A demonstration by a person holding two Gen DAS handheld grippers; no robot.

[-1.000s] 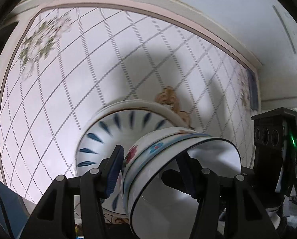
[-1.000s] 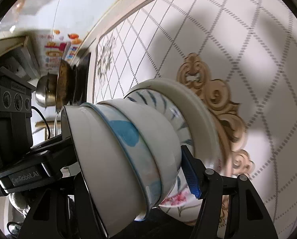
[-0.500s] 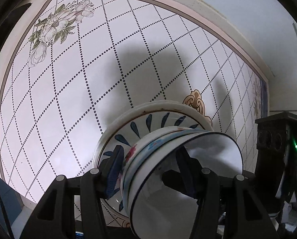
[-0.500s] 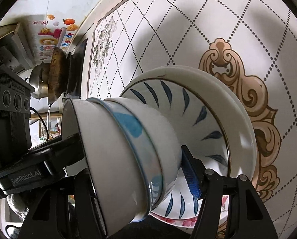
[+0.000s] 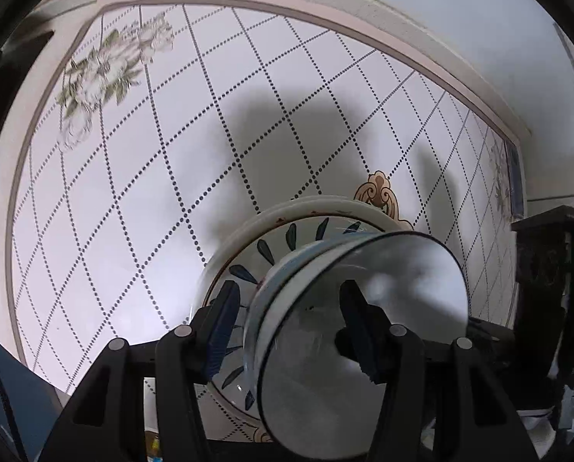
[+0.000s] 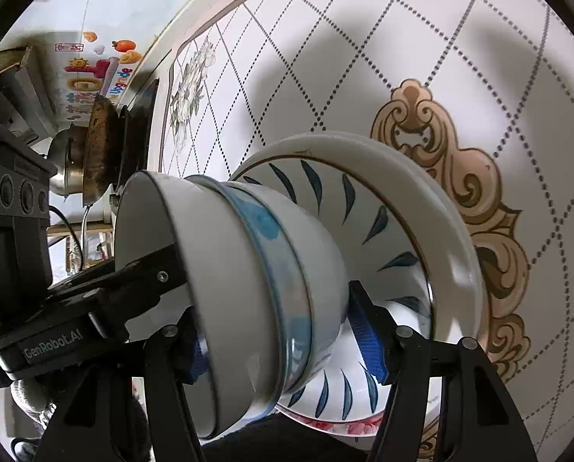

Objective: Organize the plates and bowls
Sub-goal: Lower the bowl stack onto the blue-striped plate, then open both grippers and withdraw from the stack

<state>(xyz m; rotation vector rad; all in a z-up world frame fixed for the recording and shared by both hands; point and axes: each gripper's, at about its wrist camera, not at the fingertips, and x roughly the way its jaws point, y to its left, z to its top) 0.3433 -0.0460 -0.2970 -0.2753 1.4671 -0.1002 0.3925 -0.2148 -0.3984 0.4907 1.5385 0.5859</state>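
Two nested bowls, a plain white one inside a blue-banded one (image 6: 248,281), are held between both grippers over a stack of plates; the top plate (image 6: 367,208) has blue leaf strokes. My left gripper (image 5: 287,319) grips the bowls' rim, one finger inside the white bowl (image 5: 363,308) and one outside. My right gripper (image 6: 283,338) clamps the stacked bowls' other wall, its right blue pad (image 6: 367,342) between bowl and plate. The plate stack also shows in the left wrist view (image 5: 271,238).
The plates rest on a white table (image 5: 133,192) with a dotted diamond pattern, flower prints and a gold ornament (image 6: 460,177). A metal pot and a dark pan (image 6: 94,154) stand at the table's far end by the wall.
The view has shifted across the tabletop while both grippers keep hold of the bowls. The bowls sit a little closer over the blue-leaf plate, and more of the plate shows.
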